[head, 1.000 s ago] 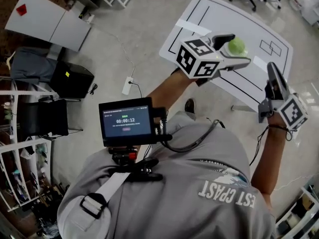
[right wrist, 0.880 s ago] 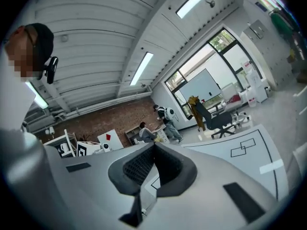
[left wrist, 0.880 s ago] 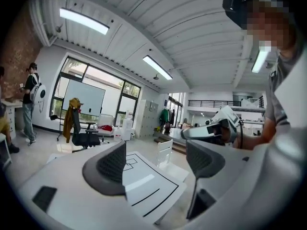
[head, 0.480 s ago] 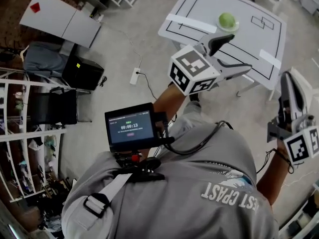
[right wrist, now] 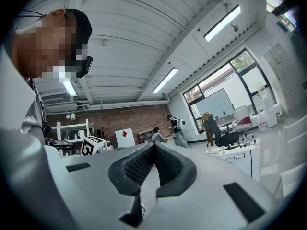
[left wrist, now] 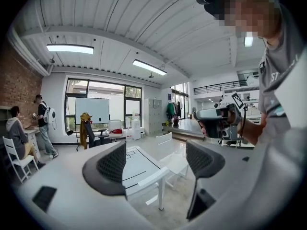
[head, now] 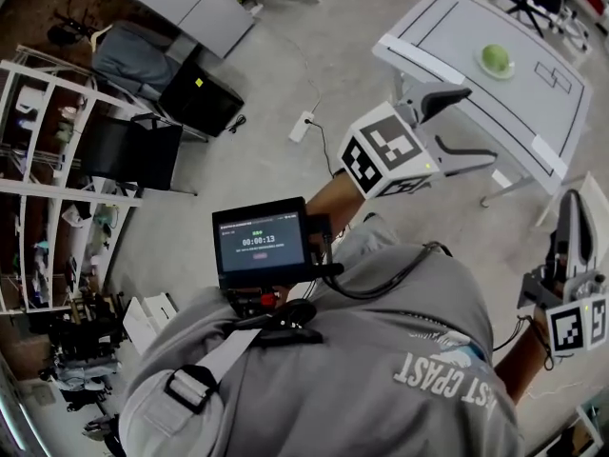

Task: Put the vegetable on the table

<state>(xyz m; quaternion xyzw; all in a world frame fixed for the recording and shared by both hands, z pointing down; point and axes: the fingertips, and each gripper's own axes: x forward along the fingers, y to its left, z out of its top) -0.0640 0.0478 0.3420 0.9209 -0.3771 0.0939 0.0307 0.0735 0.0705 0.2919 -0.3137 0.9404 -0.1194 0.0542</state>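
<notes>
A round green vegetable (head: 496, 60) is seen from the head view resting on the white worktop (head: 447, 27), towards its far right part, on what appears to be a small pale dish; black rectangles are marked on the surface around it. No gripper is touching it.

The left gripper (head: 476, 122) is held out in front of the person, over the near edge of the worktop, with its jaws spread wide. In the left gripper view nothing is found between the jaws of the left gripper (left wrist: 158, 162); only the worktop (left wrist: 139, 169) and the floor are seen through the gap. From this gripper the vegetable lies ahead and a little to the right, beyond the jaw tips and well apart from them. Being round, it shows no long axis.

The right gripper (head: 569, 203) is held low at the person's right side, off the worktop, pointing forward. In the right gripper view the pads of the right gripper (right wrist: 154, 164) are pressed together with nothing caught between them.

The left gripper is judged the nearer of the two to the vegetable. With the vegetable lying free on the worktop and both grippers empty, the placing is judged done.
</notes>
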